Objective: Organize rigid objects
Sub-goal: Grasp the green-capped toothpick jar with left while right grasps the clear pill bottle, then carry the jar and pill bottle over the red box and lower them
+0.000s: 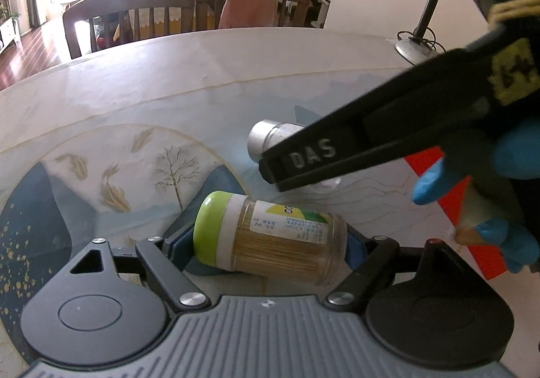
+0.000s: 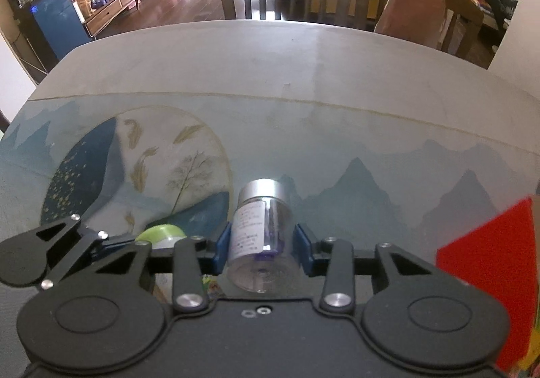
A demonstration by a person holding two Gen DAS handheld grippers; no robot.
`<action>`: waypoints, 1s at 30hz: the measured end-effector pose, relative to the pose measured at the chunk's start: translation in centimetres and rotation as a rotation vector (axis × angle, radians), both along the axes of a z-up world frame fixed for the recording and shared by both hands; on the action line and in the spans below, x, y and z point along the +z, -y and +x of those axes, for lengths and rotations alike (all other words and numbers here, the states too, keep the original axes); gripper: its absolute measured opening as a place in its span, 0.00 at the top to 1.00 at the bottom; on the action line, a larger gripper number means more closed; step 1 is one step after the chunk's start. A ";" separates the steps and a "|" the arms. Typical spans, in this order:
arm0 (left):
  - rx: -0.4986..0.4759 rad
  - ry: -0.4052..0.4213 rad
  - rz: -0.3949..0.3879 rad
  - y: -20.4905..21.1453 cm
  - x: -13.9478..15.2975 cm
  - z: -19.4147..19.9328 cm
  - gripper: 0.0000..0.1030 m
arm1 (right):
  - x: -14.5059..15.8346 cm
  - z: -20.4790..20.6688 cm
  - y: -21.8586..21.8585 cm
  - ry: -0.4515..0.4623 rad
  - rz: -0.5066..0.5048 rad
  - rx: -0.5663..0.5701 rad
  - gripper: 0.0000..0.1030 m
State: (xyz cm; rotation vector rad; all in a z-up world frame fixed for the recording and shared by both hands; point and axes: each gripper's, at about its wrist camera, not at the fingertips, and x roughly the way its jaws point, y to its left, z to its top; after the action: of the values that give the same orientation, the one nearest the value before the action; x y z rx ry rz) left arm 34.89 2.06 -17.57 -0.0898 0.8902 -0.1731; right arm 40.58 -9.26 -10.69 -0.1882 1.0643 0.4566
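A toothpick jar (image 1: 287, 236) with a green lid lies on its side across my left gripper (image 1: 266, 243). Its lid is against the left blue pad and its base against the right one, so the gripper is shut on it. In the right wrist view, a small clear bottle (image 2: 260, 226) with a silver cap and white label sits between the blue pads of my right gripper (image 2: 262, 244), which is shut on it. The left wrist view shows that bottle's cap (image 1: 263, 138) poking out behind a black right finger (image 1: 310, 155). The green lid (image 2: 162, 232) shows at lower left in the right wrist view.
The table carries a painted mat (image 2: 303, 148) with mountains and a tree. A red flat object (image 2: 486, 276) lies at the right. A lamp base (image 1: 415, 50) stands at the far right corner. Wooden chairs (image 1: 135, 13) line the far edge. A blue-gloved hand (image 1: 435, 182) holds the right gripper.
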 end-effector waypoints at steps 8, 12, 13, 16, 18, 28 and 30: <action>-0.003 -0.006 0.007 0.7 1.6 -1.4 0.17 | 1.9 -2.6 1.2 0.006 0.037 -0.024 0.62; -0.008 -0.004 0.023 1.2 3.1 -2.0 0.17 | 3.5 -4.0 2.3 0.019 0.064 -0.040 0.62; -0.011 -0.002 0.024 1.3 3.5 -2.2 0.17 | 4.0 -4.3 2.6 0.023 0.073 -0.044 0.62; -0.020 0.005 0.025 1.7 4.8 -2.7 0.17 | 5.4 -5.4 3.6 0.040 0.091 -0.053 0.62; -0.026 0.009 0.032 2.1 5.9 -3.2 0.17 | 6.4 -6.2 4.4 0.051 0.105 -0.060 0.62; -0.054 0.040 0.043 4.6 10.8 -5.9 0.17 | 10.6 -9.4 8.9 0.109 0.169 -0.099 0.62; -0.059 0.050 0.043 5.3 11.8 -6.3 0.17 | 11.2 -9.8 9.8 0.120 0.181 -0.103 0.62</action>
State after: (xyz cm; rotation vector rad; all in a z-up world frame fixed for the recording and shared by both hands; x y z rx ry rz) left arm 28.60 -3.22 -5.75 -0.0195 0.8468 -0.2102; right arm 30.74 -19.11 0.51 -0.0006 0.9055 0.4404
